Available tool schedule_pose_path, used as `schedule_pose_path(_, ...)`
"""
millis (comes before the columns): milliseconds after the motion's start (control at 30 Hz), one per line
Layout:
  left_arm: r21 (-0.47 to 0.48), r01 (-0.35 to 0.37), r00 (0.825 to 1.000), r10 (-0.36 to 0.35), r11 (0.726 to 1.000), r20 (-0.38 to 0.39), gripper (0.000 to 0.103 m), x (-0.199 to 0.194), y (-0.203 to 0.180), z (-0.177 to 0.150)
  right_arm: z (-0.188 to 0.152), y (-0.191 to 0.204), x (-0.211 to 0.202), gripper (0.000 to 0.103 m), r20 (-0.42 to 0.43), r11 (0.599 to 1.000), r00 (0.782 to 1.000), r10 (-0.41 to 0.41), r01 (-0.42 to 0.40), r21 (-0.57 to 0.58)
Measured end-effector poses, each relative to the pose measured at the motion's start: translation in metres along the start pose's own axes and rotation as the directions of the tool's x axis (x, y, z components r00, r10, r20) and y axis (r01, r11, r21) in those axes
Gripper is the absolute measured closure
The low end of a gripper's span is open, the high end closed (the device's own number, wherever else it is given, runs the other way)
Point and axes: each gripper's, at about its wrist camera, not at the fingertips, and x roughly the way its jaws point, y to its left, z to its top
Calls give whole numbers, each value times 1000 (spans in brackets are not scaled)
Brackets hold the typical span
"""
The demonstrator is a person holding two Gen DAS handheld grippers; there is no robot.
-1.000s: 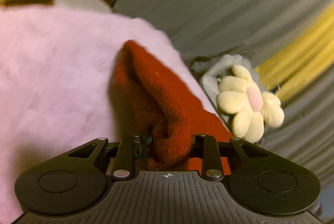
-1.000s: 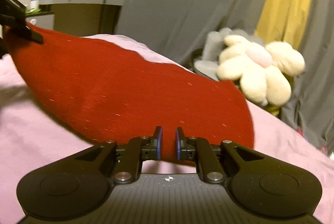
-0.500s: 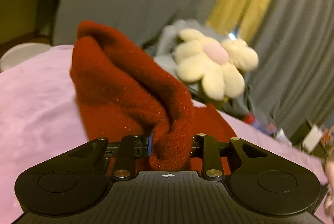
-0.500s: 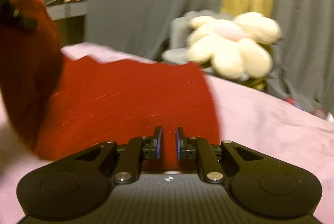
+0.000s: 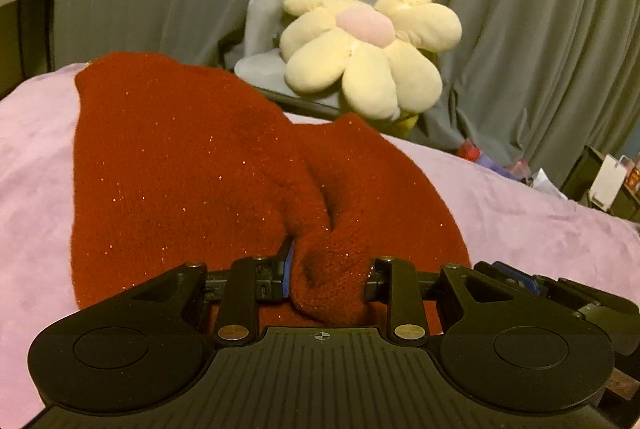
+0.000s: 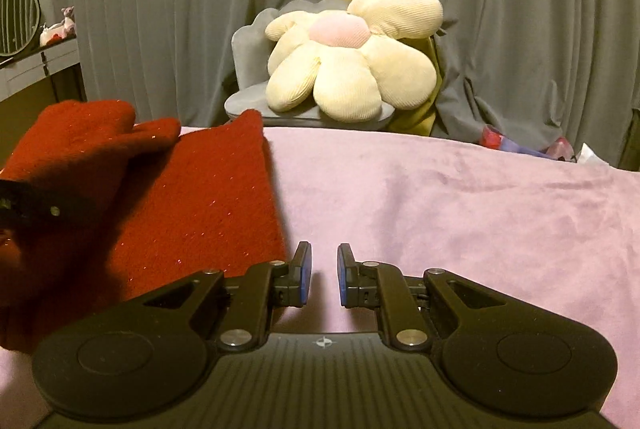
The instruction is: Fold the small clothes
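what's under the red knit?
The red knit garment lies on the pink blanket. The left claw pinches one bunched corner. Whatever sits beneath the folded layers is covered.

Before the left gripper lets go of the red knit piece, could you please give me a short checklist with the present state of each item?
1. Left gripper clamped on the red knit garment: ok.
2. Right gripper free, jaws apart with nothing between them: ok.
3. Garment lying on the pink blanket: ok, apart from the pinched bunch.
4. Folded layer flat: not ok, a ridge stands up at the left jaws.
5. Edges aligned underneath: cannot tell.
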Motion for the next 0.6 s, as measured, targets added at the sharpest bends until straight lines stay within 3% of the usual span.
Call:
schedule_pose_path(233,73,106,994,-106,992,-12,48,0,1,-4,-1,-1,1,91,-24,999,999,38,-38,18)
schedule_pose_path(367,36,230,973,-229,973,-13,13,-18,6,-8,0,-4,-5,89,-11,997,998,68,-68,43)
schedule_pose_path(467,10,227,974,-228,974,15,11,-36,6,-16,0,-4,-5,89,-15,995,996,89,-88,55)
schedule_pose_path(600,-96,180,982,-172,979,79,11,-58,11,-28,1,-4,-5,89,-12,993,995,103,-102,55)
